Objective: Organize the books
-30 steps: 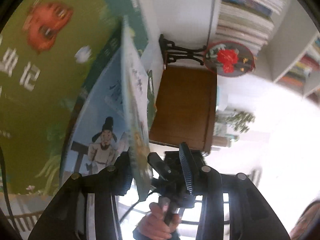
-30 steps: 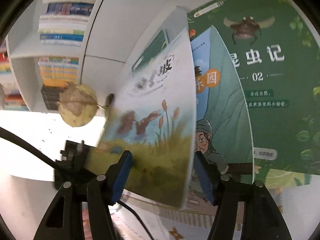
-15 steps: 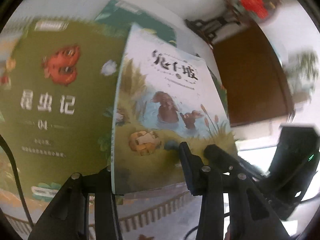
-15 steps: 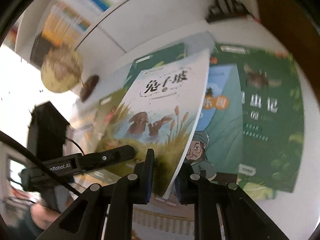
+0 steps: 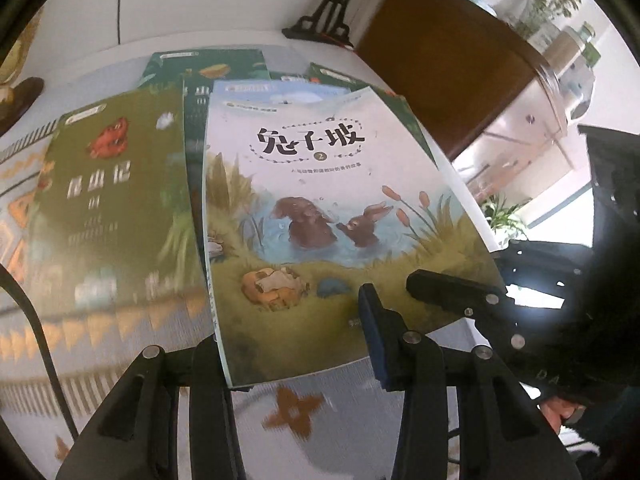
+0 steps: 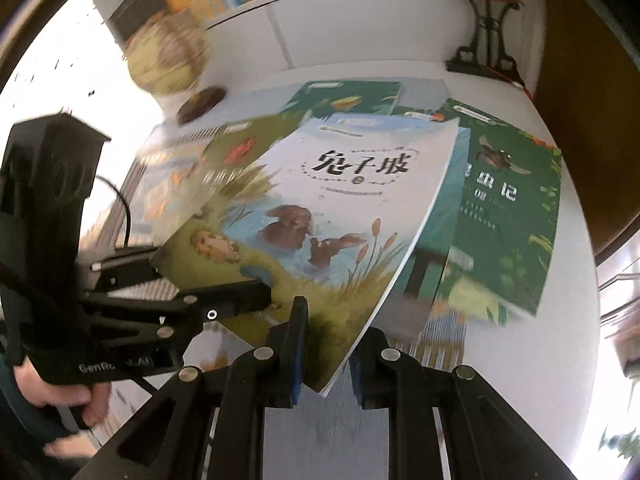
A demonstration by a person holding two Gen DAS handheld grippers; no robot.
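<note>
a: rabbit picture book (image 5: pixel 320 216) is up off the pile, cover facing us, tilted over the scattered books near the back edge of the white table (image 6: pixel 560 360).

b: who's got it? both?

a: both. the right gripper (image 6: pixel 326 344) is clenched on the book's lower corner, and its jaws have just been closing onto that thin cover. the left gripper (image 5: pixel 288 344) straddles the bottom edge near the spine; one finger is under the book and one on the cover, but i cannot tell whether its pads really press.

b: and under it?

a: a pale blue book (image 6: pixel 448 216), the olive insect book (image 5: pixel 112 184) on the left, the dark green insect book (image 6: pixel 512 208) on the right, another green one (image 5: pixel 208 72) behind. all loose, overlapping, nothing squared up.

b: so the step is?

a: lifting one book clear, i'd say. sorting has barely started.

b: next?

a: it looks floppy, held only at the bottom. i'd carry it level, both claws together, and lay it flat where a neat stack can begin, edges aligned, before letting go.
</note>
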